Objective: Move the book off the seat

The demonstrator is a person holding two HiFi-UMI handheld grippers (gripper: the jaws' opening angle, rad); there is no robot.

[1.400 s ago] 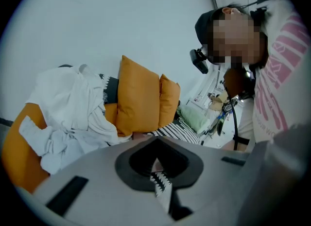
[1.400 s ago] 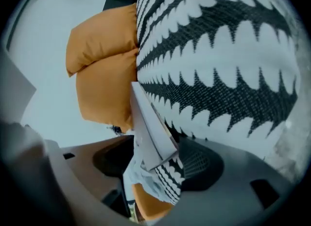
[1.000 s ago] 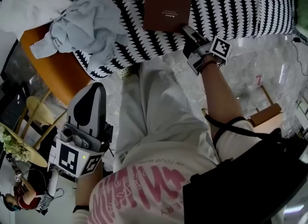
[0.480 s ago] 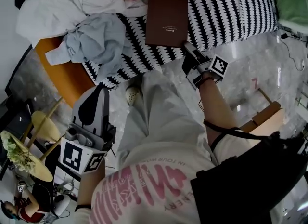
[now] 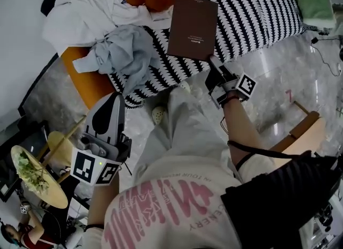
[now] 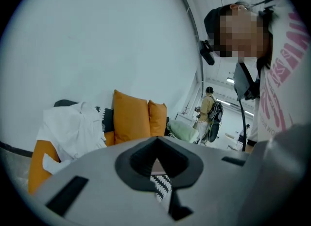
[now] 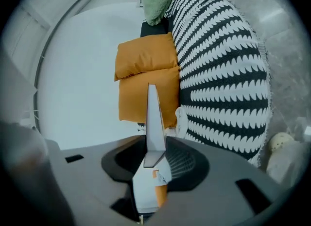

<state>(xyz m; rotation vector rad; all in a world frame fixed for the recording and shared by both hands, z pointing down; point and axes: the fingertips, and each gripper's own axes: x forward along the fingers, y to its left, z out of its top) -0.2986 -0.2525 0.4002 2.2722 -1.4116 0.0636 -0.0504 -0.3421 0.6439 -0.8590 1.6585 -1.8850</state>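
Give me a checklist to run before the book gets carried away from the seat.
1. Right gripper jaws clamped on the book at its corner: ok.
2. Book lifted clear of the striped seat cover: ok, the right gripper view shows it edge-on, apart from the cover.
3. Grey clothes apart from the book: ok.
4. Left gripper empty, jaws together, down at the person's side: ok.
5. Place to set the book down: cannot tell, none shows.

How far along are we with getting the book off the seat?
Done: the right gripper is clamped on the book's lower corner. In hand: the book looks lifted, tilted above the striped seat. Still to do: carry it clear and set it down elsewhere. The left gripper hangs idle, jaws together.
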